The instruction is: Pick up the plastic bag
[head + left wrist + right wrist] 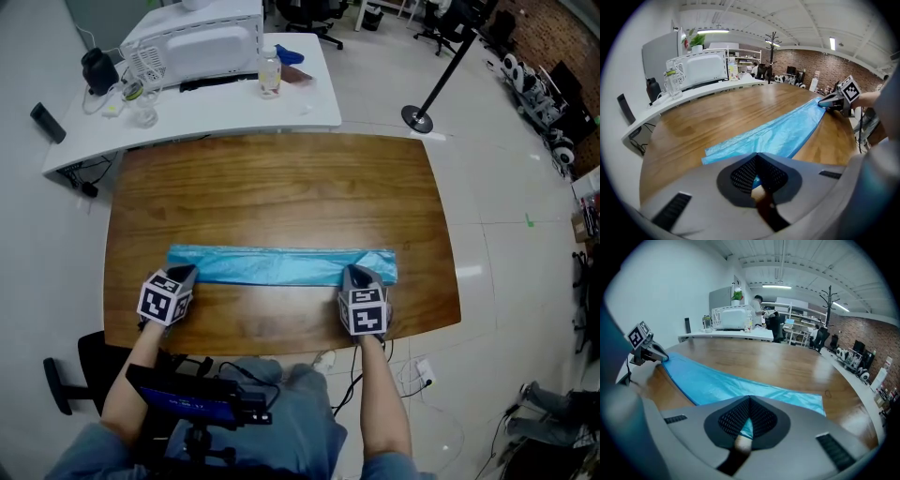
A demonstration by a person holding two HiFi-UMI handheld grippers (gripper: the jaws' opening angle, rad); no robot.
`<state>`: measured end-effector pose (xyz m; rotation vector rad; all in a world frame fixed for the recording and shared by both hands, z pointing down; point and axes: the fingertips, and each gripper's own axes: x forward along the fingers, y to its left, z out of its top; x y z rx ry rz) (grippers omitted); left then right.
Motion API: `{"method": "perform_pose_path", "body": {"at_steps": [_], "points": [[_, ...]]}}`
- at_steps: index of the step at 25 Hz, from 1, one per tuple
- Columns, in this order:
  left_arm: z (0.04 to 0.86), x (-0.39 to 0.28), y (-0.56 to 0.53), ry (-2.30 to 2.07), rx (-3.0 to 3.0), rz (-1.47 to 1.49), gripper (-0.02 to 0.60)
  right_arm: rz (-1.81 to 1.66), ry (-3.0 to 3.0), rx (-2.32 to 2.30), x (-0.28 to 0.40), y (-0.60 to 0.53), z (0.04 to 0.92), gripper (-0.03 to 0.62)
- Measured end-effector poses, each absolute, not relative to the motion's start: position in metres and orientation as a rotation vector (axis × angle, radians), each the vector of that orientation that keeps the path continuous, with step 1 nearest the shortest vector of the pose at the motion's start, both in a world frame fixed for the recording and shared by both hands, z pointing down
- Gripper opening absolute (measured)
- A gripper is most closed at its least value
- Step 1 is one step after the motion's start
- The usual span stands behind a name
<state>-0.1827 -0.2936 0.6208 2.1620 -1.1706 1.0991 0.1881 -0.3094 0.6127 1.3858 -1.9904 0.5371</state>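
Note:
A long blue plastic bag (281,265) lies flat across the wooden table (281,187), folded into a strip. My left gripper (184,275) pinches the strip's near edge at its left end, jaws shut on the plastic. My right gripper (354,277) is shut on the near edge toward the right end. In the left gripper view the blue plastic bag (778,133) runs away to the right gripper (833,101). The right gripper view shows the bag (722,385) stretching back to the left gripper (658,354), with blue film caught between the closed jaws.
A white desk (187,103) behind the table carries a microwave (192,42), a plastic bottle (270,73) and cups. A black stand with a round base (418,119) is at the back right. A stool (70,375) sits by my left side.

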Motion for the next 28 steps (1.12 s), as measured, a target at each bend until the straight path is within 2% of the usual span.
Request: {"method": "perform_pose_path", "body": {"at_steps": [28], "points": [[0.623,-0.177,-0.227,-1.291,2.080,1.099,0.011,0.551,-2.083,1.220,0.190,-0.272,0.614,0.003]]}}
